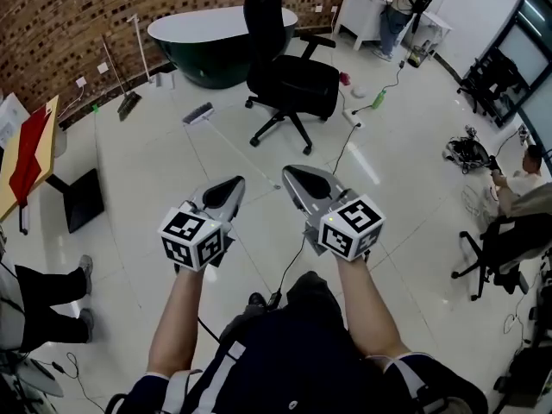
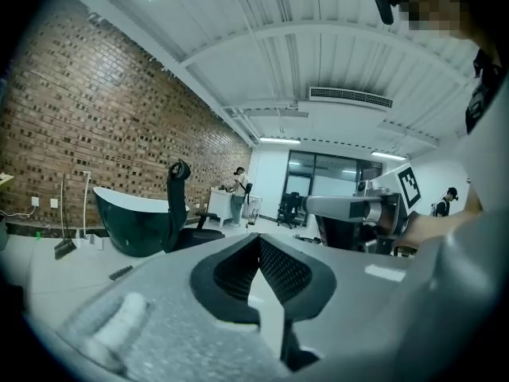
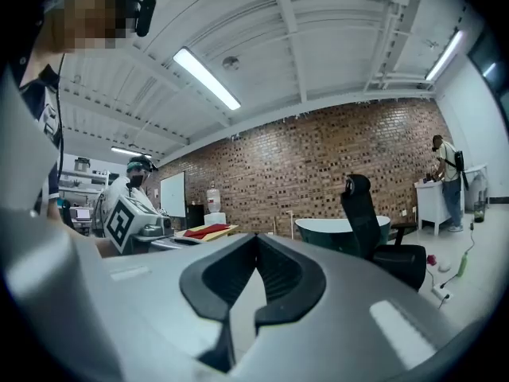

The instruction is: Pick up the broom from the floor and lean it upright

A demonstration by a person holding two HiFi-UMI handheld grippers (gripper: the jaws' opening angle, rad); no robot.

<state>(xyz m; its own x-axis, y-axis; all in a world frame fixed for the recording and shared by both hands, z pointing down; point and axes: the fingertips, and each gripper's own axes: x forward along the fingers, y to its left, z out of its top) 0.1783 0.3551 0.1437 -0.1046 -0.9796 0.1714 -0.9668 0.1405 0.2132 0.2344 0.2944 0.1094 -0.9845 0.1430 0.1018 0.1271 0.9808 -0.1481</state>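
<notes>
The broom lies on the white floor, its dark brush head [image 1: 198,113] near the bathtub and its thin pale handle running toward me. In the left gripper view the brush head [image 2: 121,272] is a small dark bar far ahead. My left gripper [image 1: 235,184] and right gripper [image 1: 291,173] are held side by side at waist height, well short of the broom and pointing roughly level. Both are shut with nothing between the jaws, as the left gripper [image 2: 259,239] and right gripper [image 3: 256,239] show in their own views.
A black office chair [image 1: 289,80] stands just right of the broom head, with a dark green bathtub [image 1: 211,54] behind it. Another brush [image 1: 128,102] leans at the brick wall. A table [image 1: 26,158] is on the left, and a cable [image 1: 345,149] crosses the floor. A seated person [image 1: 517,188] is on the right.
</notes>
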